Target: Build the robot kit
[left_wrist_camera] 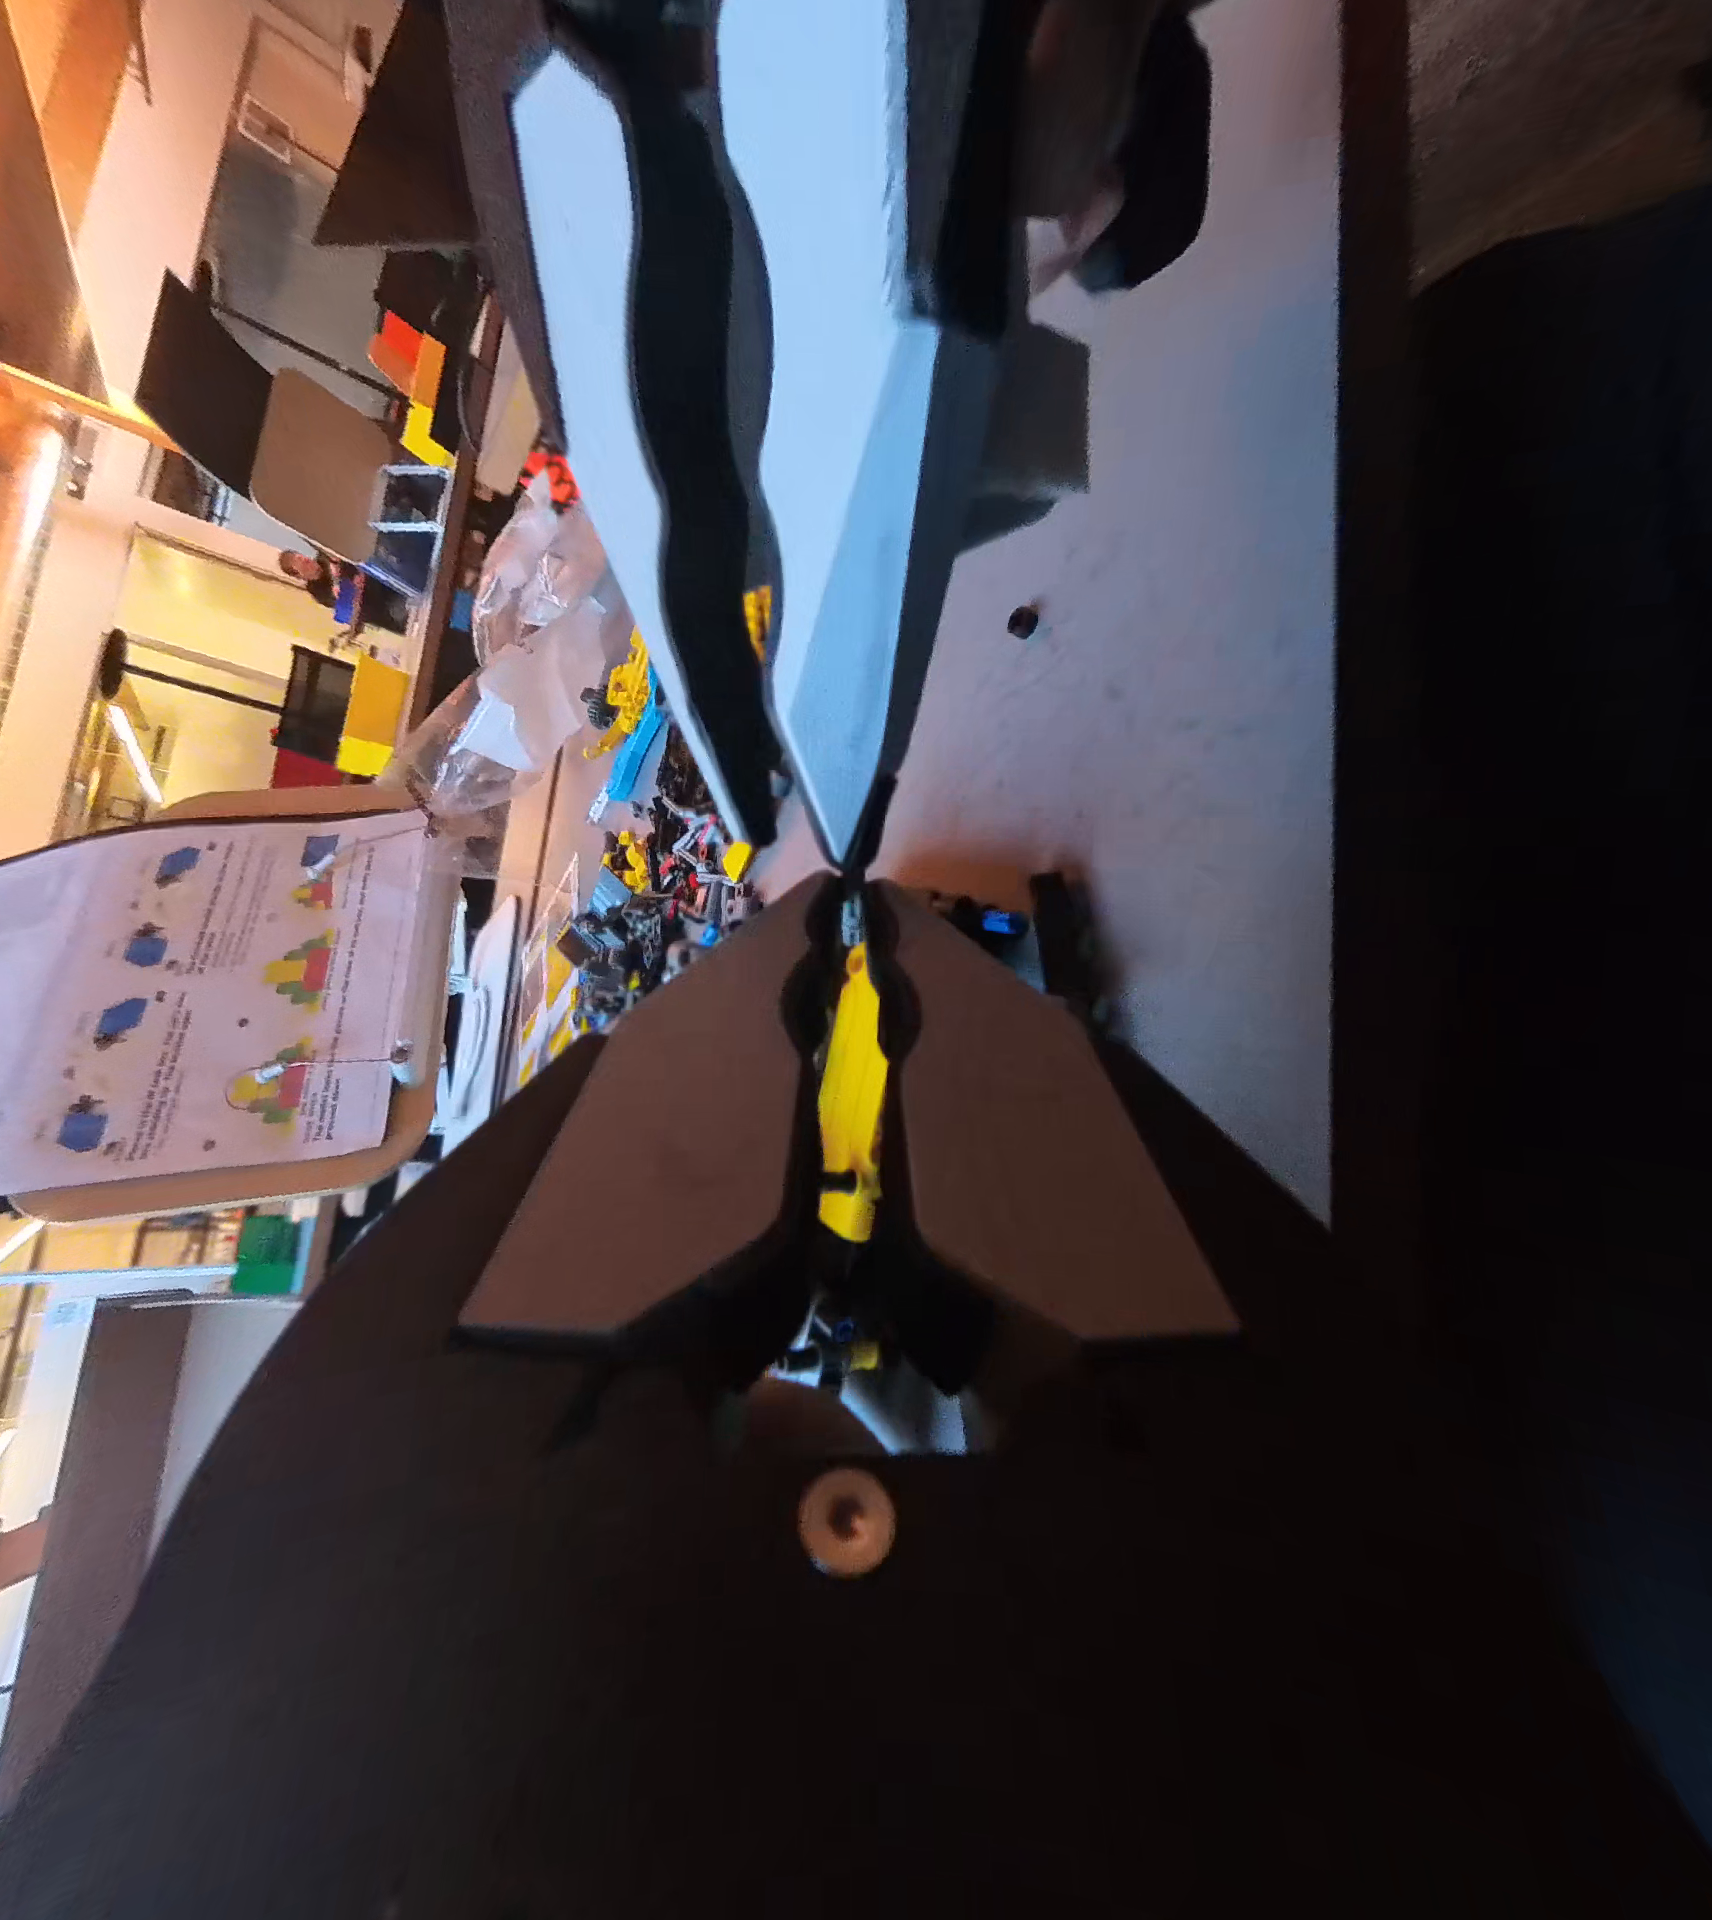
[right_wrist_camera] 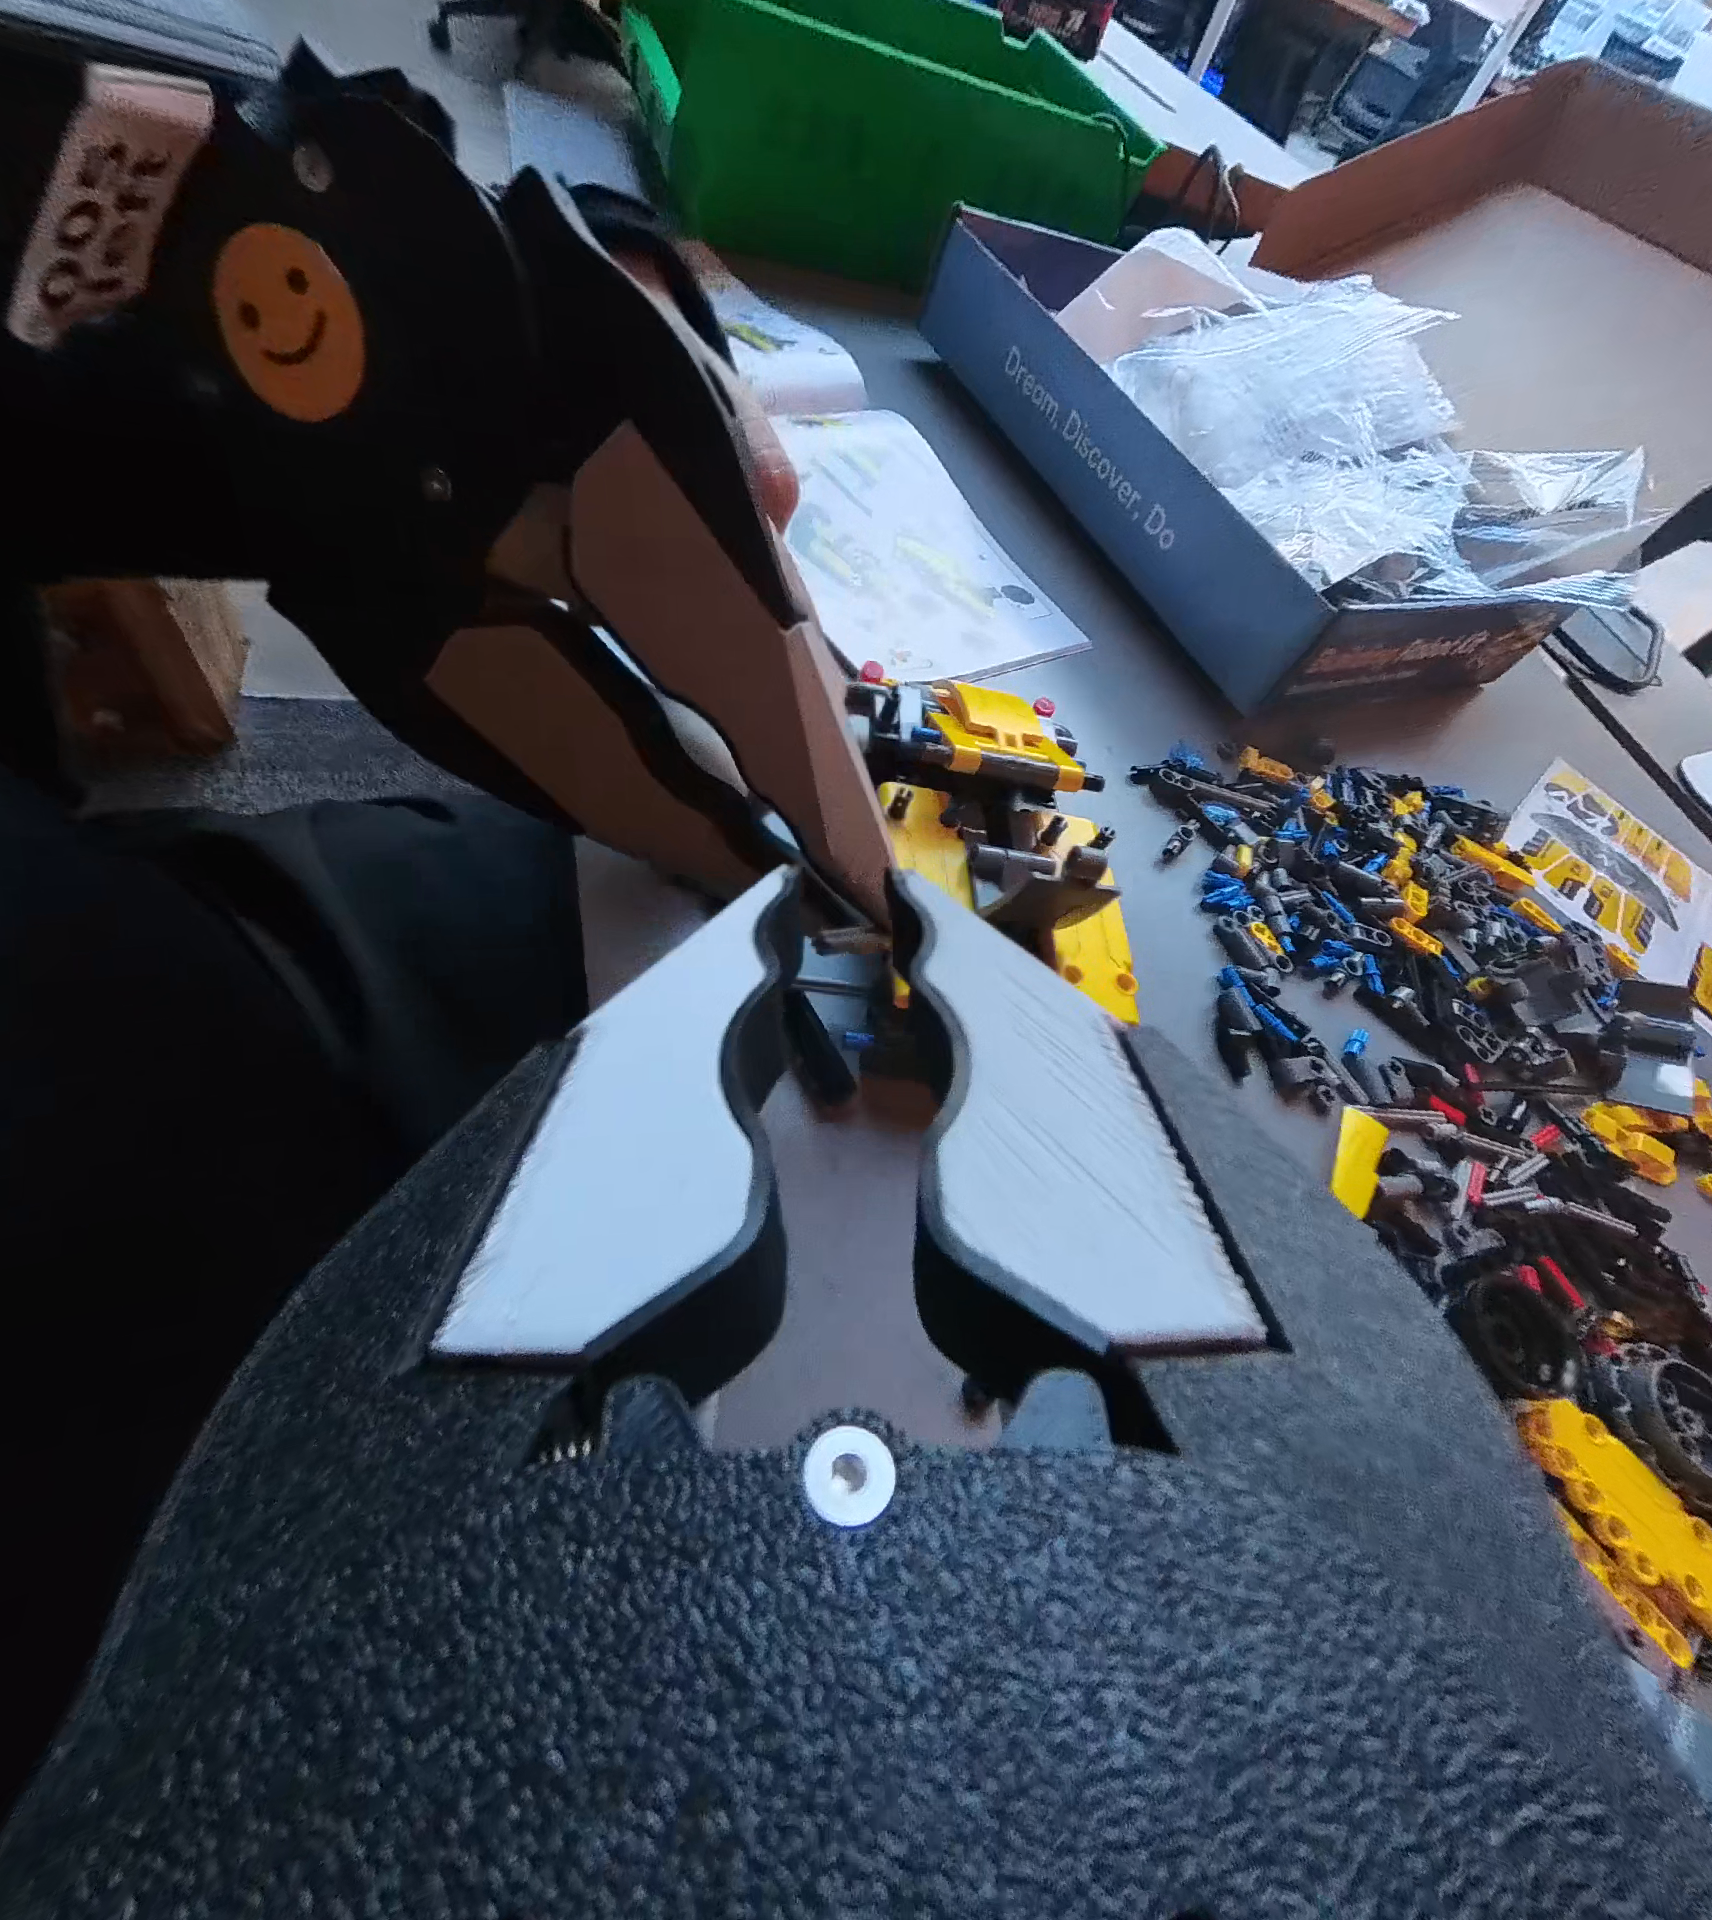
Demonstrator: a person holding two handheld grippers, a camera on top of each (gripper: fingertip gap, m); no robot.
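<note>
My left tongs are clenched on a yellow building piece. It lies lengthwise in the slot between the brown pads and is held above the bench. The hold looks centred and straight. I judge that light, even pressure suits it, since a long thin piece like this could twist out under a sideways push.

My right tongs meet the left ones tip to tip. Their white fingers stand apart around the left tip and some small grey and black bits that I cannot make out. I cannot tell whether they pinch anything. With this little room, I would work in small moves and keep both tips in the right wrist view.

Just behind the tips a yellow-and-black model stands on the bench, though whether the gripped piece belongs to it is unclear. To its right lies a heap of loose parts, with a sticker sheet beyond it. An open booklet lies farther back, near a grey box stuffed with clear bags. A green bin sits behind them all.
</note>
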